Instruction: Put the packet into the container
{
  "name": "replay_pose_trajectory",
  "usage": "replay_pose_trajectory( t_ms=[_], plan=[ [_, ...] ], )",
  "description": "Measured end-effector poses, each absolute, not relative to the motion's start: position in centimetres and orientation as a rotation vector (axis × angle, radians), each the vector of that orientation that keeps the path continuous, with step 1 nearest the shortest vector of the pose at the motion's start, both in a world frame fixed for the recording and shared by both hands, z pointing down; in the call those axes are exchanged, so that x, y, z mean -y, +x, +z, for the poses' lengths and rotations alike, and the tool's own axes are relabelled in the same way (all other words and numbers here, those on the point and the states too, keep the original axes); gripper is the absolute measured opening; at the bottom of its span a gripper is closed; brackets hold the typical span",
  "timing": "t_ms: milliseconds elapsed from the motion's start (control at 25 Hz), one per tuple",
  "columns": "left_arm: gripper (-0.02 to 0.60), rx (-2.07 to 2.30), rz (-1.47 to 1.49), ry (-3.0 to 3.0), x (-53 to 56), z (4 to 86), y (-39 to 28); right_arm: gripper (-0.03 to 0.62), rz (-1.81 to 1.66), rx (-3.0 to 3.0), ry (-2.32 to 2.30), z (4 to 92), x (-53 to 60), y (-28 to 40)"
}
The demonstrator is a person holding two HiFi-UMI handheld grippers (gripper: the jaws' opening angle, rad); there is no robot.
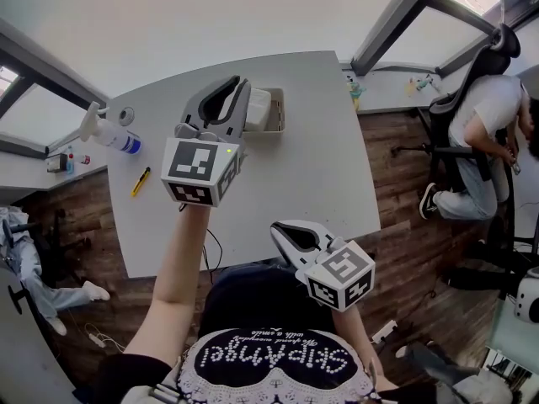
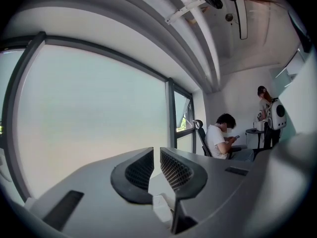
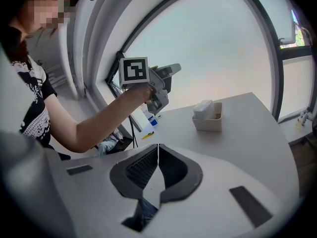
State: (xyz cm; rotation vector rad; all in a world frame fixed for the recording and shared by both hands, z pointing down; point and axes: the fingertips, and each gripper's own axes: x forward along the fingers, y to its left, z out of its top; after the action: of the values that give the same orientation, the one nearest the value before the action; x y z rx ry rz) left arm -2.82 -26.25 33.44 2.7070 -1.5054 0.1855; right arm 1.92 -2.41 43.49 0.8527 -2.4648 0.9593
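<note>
Soft, even daylight pours in through the big windows (image 2: 94, 118), which wash out to a pale glare in both gripper views. The white table (image 1: 320, 158) is bright and carries only faint shadows. All three views bulge like a fisheye (dark corners ring the gripper views). The left gripper (image 2: 157, 155), close to its lens, looks soft.

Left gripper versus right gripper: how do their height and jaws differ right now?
The left gripper is raised high above the table; the right gripper sits low, by the person's torso. The left gripper's jaws show a narrow gap; the right gripper's jaws meet at the tips. Both hold nothing.
</note>
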Motion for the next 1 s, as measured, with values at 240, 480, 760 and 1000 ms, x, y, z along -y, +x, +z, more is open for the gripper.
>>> replay_pose_trajectory(
  t_ms=[240,480,760,1000],
  plan=[
    [0.015,1.517,0.171,2.695,25.4,32.4,-3.1,0.016,0.948,2.473,0.843,43.3,2.2,1.9],
    [0.009,1.557,0.142,2.739,23.0,29.6,-3.6,0.016,0.944,2.472,0.839,43.3,2.4,1.9],
    [0.008,1.561,0.047,2.758,20.0,27.1,-4.2,0.016,0.948,2.468,0.831,43.5,2.3,1.7],
    [0.008,1.563,0.042,2.738,18.2,27.2,-4.4,0.015,0.938,2.462,0.873,43.5,2.7,2.1]
  ],
)
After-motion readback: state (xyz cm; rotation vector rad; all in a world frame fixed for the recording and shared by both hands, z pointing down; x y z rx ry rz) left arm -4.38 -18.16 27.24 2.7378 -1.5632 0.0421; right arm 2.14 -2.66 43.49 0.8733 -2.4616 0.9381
